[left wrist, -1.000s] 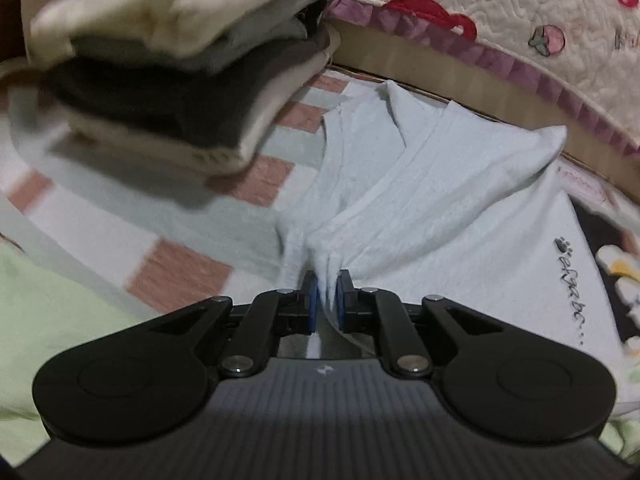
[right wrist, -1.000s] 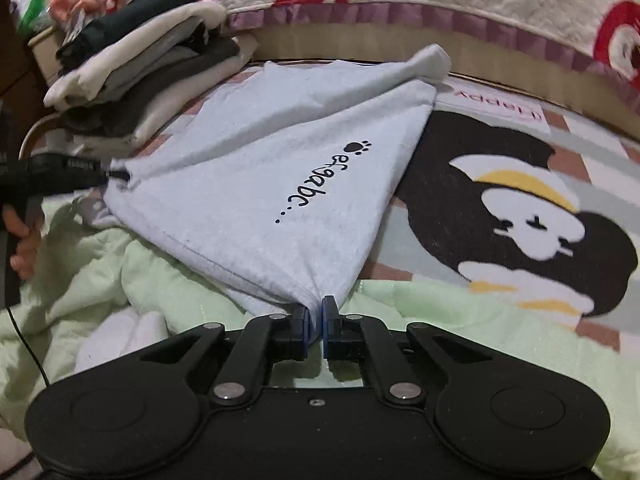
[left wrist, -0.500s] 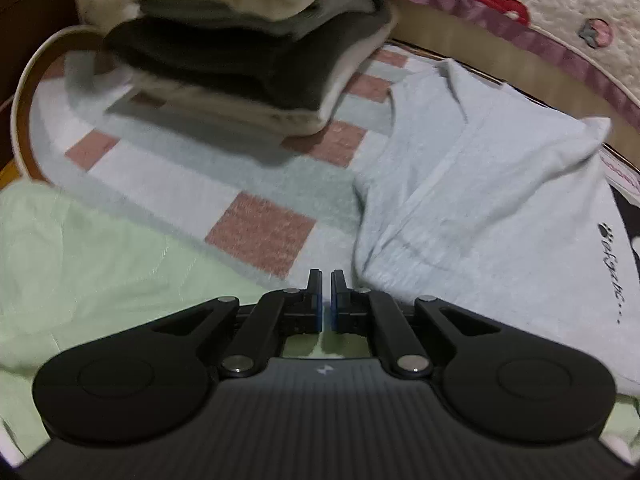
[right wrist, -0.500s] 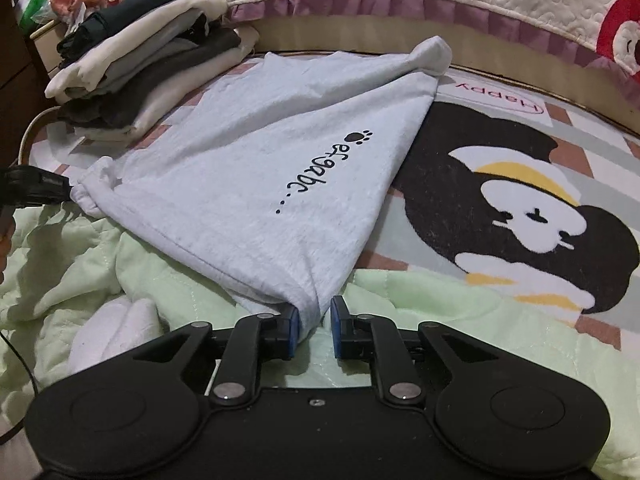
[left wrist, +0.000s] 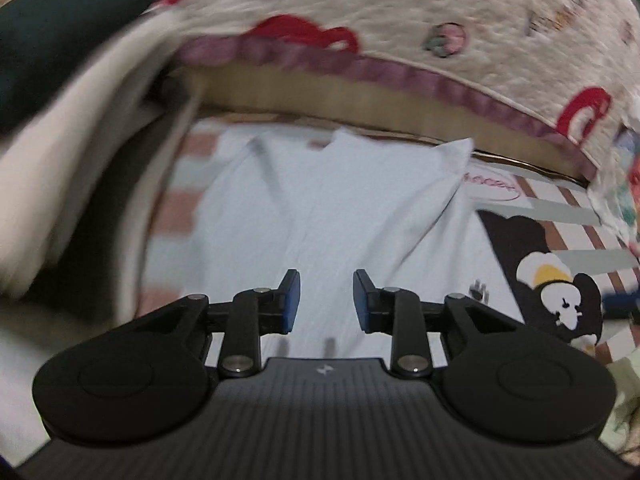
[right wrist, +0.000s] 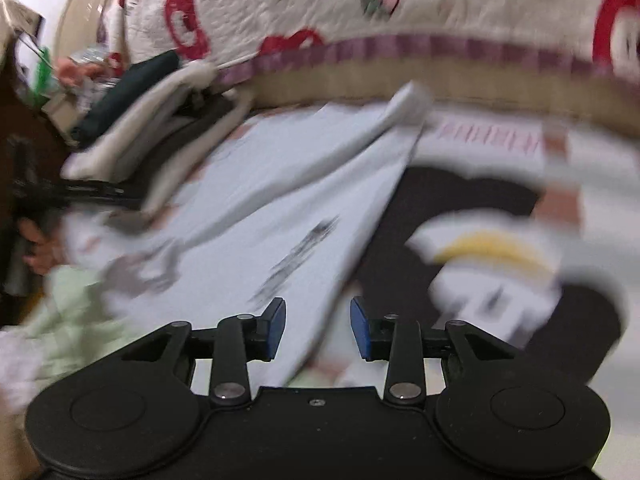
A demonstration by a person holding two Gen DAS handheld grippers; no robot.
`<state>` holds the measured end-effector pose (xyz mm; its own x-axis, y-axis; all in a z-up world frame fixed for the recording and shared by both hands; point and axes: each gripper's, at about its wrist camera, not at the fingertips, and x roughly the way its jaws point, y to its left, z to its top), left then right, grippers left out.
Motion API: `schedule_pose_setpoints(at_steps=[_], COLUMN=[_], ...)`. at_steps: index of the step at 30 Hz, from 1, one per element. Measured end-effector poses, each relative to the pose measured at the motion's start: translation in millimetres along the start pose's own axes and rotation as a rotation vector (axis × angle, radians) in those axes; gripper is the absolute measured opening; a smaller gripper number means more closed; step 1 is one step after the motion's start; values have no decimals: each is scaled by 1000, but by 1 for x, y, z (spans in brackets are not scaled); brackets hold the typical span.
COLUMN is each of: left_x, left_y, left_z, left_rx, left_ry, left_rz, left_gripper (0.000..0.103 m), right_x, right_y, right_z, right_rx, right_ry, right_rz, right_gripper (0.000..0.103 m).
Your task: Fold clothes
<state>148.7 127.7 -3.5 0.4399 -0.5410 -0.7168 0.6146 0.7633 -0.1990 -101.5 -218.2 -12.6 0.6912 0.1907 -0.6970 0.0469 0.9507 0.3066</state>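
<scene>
Both the left gripper (left wrist: 326, 300) and right gripper (right wrist: 318, 330) have fingers spread wide and empty, pale blue shirt (left wrist: 332, 208) lying at 12 o'clock, stacked clothes (left wrist: 68, 128) at 10.

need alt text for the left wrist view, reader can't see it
The left hand-held gripper hangs open and empty over a pale blue shirt spread on a patterned blanket. A blurred stack of folded clothes fills the left side, with a quilt behind.

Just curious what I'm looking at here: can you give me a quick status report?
Left gripper open, right gripper open, both empty. Pale blue shirt lying loose on the bed. Stack of folded clothes close beside it.
</scene>
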Motion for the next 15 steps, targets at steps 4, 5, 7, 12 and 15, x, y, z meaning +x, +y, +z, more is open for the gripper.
schedule_pose_setpoints(at_steps=[4, 5, 7, 12, 15], left_x=[59, 74, 98, 142, 164], left_y=[-4, -4, -3, -10, -15], left_z=[31, 36, 44, 61, 70], left_rx=[71, 72, 63, 166, 236], left_ry=[-1, 10, 28, 37, 55], left_rz=[-5, -1, 10, 54, 78], left_gripper=[33, 34, 34, 37, 43], right_x=[42, 53, 76, 111, 123], right_y=[-15, -19, -29, -42, -50], right_z=[38, 48, 58, 58, 55], right_rx=[-30, -38, -11, -22, -82], right_ry=[-69, -86, -92, -103, -107], right_rz=[-62, -77, -78, -65, -74], right_gripper=[41, 41, 41, 41, 41])
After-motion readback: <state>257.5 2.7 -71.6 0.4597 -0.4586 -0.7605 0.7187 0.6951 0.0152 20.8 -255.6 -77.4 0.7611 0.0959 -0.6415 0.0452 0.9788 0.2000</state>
